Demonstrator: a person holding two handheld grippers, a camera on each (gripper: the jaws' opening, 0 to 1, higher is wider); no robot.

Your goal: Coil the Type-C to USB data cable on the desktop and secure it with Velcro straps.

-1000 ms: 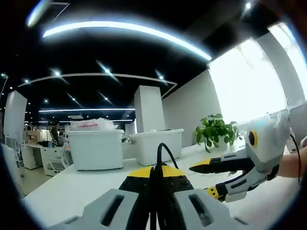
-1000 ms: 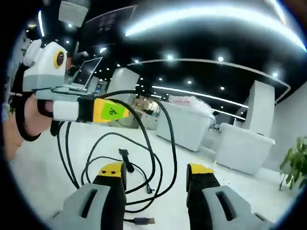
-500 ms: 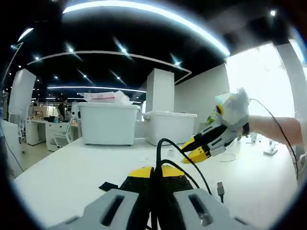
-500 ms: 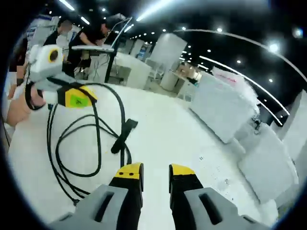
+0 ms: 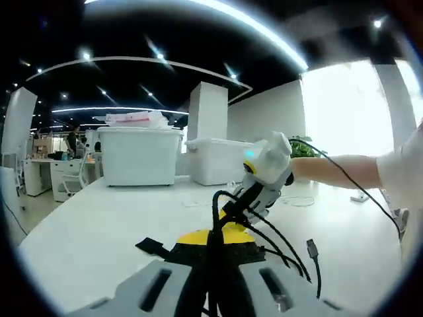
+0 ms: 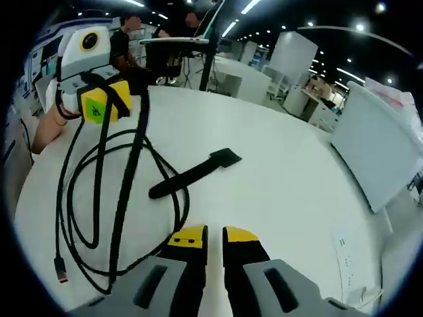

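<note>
Two sets of fingers are at work: the left gripper (image 5: 215, 254) is clamped on the black cable (image 6: 99, 191), holding its loops up off the white surface (image 6: 277, 178), while the right gripper (image 6: 206, 236) has narrowed from well apart a second ago to nearly closed, with nothing clearly between its fingers. It has also swung down toward the loose coil, its tips now just beside the outer loop. The Velcro strap (image 6: 195, 173) lies flat beside the coil, unused, so I judge coiling nearly done and strapping next.
</note>
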